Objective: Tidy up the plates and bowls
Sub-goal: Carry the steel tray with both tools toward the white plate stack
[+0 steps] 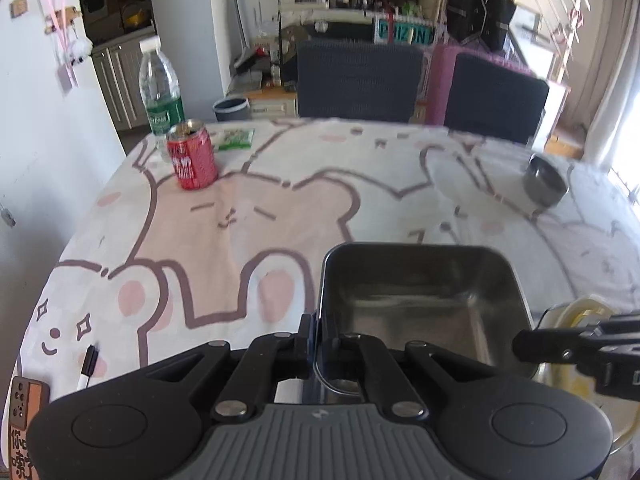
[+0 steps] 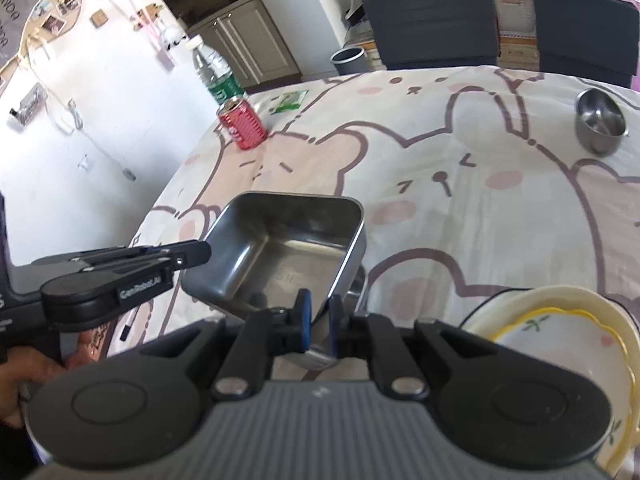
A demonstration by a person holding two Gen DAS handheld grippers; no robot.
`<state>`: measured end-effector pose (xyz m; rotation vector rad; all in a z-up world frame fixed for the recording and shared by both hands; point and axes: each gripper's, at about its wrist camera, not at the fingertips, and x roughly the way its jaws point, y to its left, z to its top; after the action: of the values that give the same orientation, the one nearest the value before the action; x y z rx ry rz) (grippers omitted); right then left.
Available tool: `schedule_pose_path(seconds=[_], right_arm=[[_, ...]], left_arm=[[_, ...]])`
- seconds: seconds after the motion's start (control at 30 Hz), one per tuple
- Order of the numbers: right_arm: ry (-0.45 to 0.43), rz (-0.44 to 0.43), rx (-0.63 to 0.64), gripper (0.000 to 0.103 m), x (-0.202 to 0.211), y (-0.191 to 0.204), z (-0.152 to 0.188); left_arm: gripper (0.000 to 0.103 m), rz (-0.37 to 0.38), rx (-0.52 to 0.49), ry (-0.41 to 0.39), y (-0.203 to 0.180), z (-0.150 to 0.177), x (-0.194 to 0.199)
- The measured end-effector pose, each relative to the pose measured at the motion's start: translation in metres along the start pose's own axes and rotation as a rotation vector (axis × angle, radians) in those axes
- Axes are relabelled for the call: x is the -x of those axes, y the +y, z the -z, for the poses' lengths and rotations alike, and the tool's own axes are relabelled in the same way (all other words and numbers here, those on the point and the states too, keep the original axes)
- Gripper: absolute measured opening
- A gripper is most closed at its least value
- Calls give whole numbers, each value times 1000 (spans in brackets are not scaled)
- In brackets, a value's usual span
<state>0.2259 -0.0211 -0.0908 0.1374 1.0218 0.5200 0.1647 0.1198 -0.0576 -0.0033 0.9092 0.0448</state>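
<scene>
I have the square steel tray (image 2: 280, 248) pinched at two places on its near rim: the left hand-held gripper (image 1: 316, 344) is clamped narrow on the near-left wall, the right hand-held gripper (image 2: 318, 328) narrow on its near corner. The tray hangs tilted just above the counter (image 1: 240, 208), directly ahead of both, its sides about equal. The cream plates (image 2: 560, 332) lie just to its right, nearest my right hand, so I judge that is where it goes. Only the right view shows the plates' stacking and the tilt; the left view shows the tray's inside and the small steel bowl (image 1: 546, 180) far right
</scene>
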Motion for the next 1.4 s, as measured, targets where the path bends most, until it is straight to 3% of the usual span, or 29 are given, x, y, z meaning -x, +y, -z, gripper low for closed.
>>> schedule_pose_path(seconds=[0.37,0.73,0.9,1.4], right_arm=[[74,31,20,11,-29,10,-3],[133,64,35,12,-49,14,-1],[172,93,39,12,-57,12,3],[216,108,-20,10,-67,-1,8]], left_arm=[[5,-1,-76,111,6,6,-36],[5,-4,-141,168,3,12,-52],[9,8,-165,185,0,14,-54],[5,28,-182,180,1,15,-50]])
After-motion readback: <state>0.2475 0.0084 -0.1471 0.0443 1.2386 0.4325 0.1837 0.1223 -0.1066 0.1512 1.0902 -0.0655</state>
